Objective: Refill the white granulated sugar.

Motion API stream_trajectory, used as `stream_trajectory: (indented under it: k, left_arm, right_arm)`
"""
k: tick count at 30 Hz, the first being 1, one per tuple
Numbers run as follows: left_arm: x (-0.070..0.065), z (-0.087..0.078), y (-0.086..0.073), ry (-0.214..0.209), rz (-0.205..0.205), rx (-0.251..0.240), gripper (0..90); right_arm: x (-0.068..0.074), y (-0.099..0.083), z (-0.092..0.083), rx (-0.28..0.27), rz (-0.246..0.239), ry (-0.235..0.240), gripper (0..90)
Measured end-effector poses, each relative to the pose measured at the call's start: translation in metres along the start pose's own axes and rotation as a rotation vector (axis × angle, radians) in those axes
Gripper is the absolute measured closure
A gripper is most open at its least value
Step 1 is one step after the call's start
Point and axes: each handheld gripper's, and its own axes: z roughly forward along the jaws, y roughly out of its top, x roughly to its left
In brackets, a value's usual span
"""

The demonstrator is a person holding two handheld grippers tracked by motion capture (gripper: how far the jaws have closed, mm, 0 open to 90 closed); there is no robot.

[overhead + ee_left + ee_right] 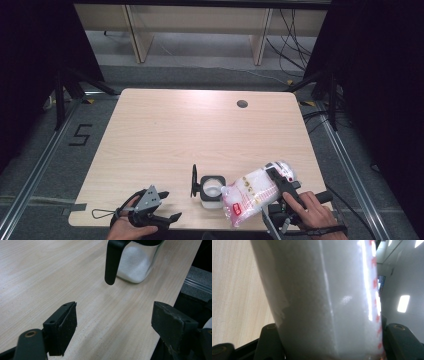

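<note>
Table top [165, 135]: pale wood-grain laminate, matt, smooth, fine streaks running along it; small dark round grommet [242, 104] at upper right of the board.

Jar [136, 262], top of left gripper view: clear glass, glossy, white granular filling inside; hinged lid [112, 261] black plastic, semi-matt.

Bag [252, 192], lower right of high view: clear plastic film, very glossy, streaked highlights in right gripper view, red print along one edge; contents white, fine-grained.

Left gripper [113, 325]: pads matt black, rubbery, slightly rough at the edges; brass-coloured rivet at lower left.

Right gripper [280, 187]: matt black plastic.
</note>
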Motion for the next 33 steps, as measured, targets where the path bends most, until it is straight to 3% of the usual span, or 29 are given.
stream_trajectory:
  k: [6,7,10,11,12,13,14,15,18,20,21,22,23,26,27,28,31,32,33]
  left_arm:
    - [0.0,-0.0001,0.0001,0.0,0.002,0.003,20.1]
    - [-0.0003,0.0004,0.0002,-0.005,-0.003,-0.003,20.1]
    - [0.0,-0.0002,0.0001,-0.001,0.002,0.003,20.1]
    - [0.0,0.0006,-0.0003,-0.005,-0.004,-0.006,20.1]
    - [0.0002,0.0005,-0.0001,-0.004,-0.002,-0.006,20.1]
    - [0.0003,0.0004,-0.0002,-0.002,0.0,-0.005,20.1]
    - [0.0003,0.0004,-0.0002,-0.002,0.0,-0.005,20.1]
    - [0.0004,0.0003,0.0,-0.002,0.007,-0.005,20.1]
    - [0.0013,0.0001,0.0007,-0.005,0.023,-0.001,20.1]
    - [0.0001,0.0003,-0.0001,-0.002,-0.001,-0.004,20.1]
    - [0.0,0.0008,-0.0001,-0.006,-0.004,-0.01,20.1]
    - [0.0,0.0008,-0.0001,-0.006,-0.004,-0.01,20.1]
    - [0.0001,0.0003,-0.0002,-0.002,0.0,-0.005,20.1]
    - [0.0003,0.0007,0.0001,-0.007,0.004,-0.008,20.1]
    - [0.0012,0.0002,0.0003,-0.003,0.018,-0.005,20.1]
    - [0.0,0.0004,-0.0003,-0.005,-0.005,-0.005,20.1]
    - [0.0005,0.0006,-0.0001,-0.005,-0.003,-0.007,20.1]
    - [0.0002,0.0006,-0.0002,-0.006,-0.004,-0.007,20.1]
    - [0.0,0.0003,-0.0001,-0.002,0.0,-0.004,20.1]
  right_arm:
    - [0.002,0.0008,0.0006,0.0,0.019,0.003,42.9]
    - [0.0008,0.0026,0.0001,0.003,-0.011,-0.003,42.9]
    - [0.0013,0.0033,0.0017,-0.017,-0.012,-0.008,43.0]
    - [0.0038,0.0034,0.0007,-0.004,0.015,-0.005,43.0]
    - [0.0011,0.0038,0.0005,-0.006,-0.012,0.002,43.0]
    - [0.0037,0.0033,-0.0015,0.017,0.044,-0.003,43.0]
    - [0.0037,0.0033,-0.0015,0.017,0.044,-0.003,43.0]
    - [-0.0001,0.0021,0.001,-0.028,-0.011,-0.027,43.0]
    - [0.0008,0.0026,0.0011,-0.016,-0.008,-0.019,43.1]
    - [0.0026,0.0026,0.0013,-0.023,0.012,-0.027,43.0]
    - [-0.0018,0.0041,-0.0007,-0.007,-0.034,-0.012,43.0]
    - [-0.0018,0.0041,-0.0007,-0.007,-0.034,-0.012,43.0]
    - [0.002,0.0039,-0.0024,0.018,0.021,0.0,43.1]
    - [-0.0006,0.0031,0.0004,-0.02,-0.016,-0.011,43.1]
    - [-0.0003,0.003,0.0004,-0.014,-0.012,-0.01,43.1]
    - [0.0023,0.0022,-0.0009,0.007,0.029,0.007,43.1]
    - [0.0019,0.0021,-0.0014,0.011,0.027,0.005,43.1]
    - [-0.0001,0.0022,-0.0007,-0.002,0.003,0.006,43.1]
    - [0.0019,0.0016,-0.0022,0.012,0.041,0.004,43.1]
